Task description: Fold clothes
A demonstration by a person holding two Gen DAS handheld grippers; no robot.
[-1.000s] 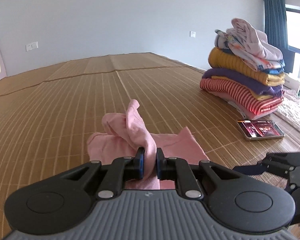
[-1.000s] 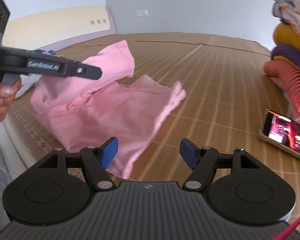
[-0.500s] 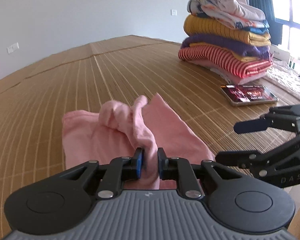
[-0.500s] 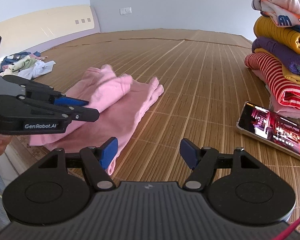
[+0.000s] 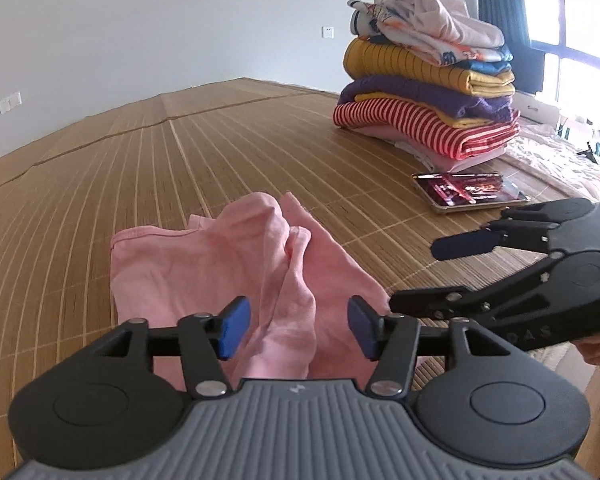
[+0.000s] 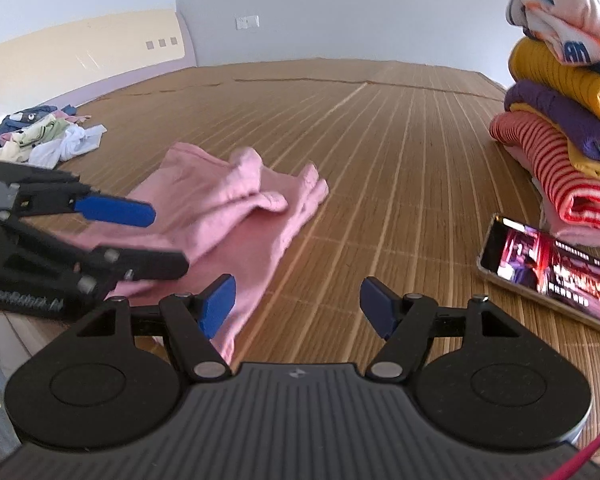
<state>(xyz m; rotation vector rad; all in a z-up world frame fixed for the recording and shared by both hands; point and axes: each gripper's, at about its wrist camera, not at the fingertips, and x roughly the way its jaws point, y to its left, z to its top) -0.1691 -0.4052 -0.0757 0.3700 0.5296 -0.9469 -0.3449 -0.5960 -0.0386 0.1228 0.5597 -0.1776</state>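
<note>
Left wrist view: left gripper jaws opening, a fold of the pink garment between them, pads clear of it. Garment lies crumpled on the mat. Right gripper jaws spread, empty.

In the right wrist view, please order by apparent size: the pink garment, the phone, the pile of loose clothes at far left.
1. Pink garment, largest.
2. Phone; cut off by the frame edge and nearer.
3. Loose clothes, smallest, but farthest away, so true size is unsure.

Bamboo mat: pink garment, folded stack, phone, loose clothes pile.
</note>
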